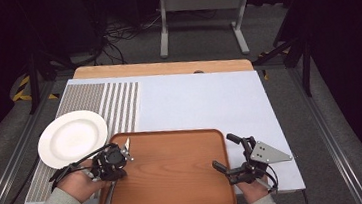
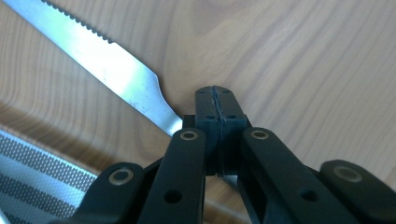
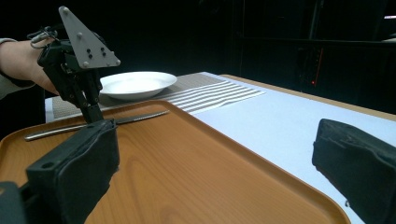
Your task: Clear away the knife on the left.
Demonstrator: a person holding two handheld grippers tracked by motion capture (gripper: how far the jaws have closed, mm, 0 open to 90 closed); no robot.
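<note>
Presently, 1 knife [image 1: 118,169] lies on the tray [image 1: 176,183], along its left edge, blade tip toward the far-left corner, handle toward the near-left corner.

Left tongs [image 1: 117,174]: held low over the knife's middle, tips pointing down at the tray. In the left gripper view the 2 jaws meet, pads pressed flat together with nothing seen between them; the serrated blade [image 2: 114,70] runs from the upper left to just beside the closed tips, passing on their left and under the jaw arm. Whether the tips touch the knife cannot be told. In the right gripper view the left tongs [image 3: 95,114] stand upright, tips at the knife [image 3: 93,125].

Right tongs [image 1: 232,156]: at the tray's right edge, near side, well apart from the knife. Jaws wide apart, holding nothing; in the right gripper view 1 pad [image 3: 74,168] hangs over the tray, the other [image 3: 355,163] over the white mat [image 1: 209,99].

1 white plate [image 1: 73,138]: on the striped mat [image 1: 114,106], left of the tray, just far-left of the blade tip.
</note>
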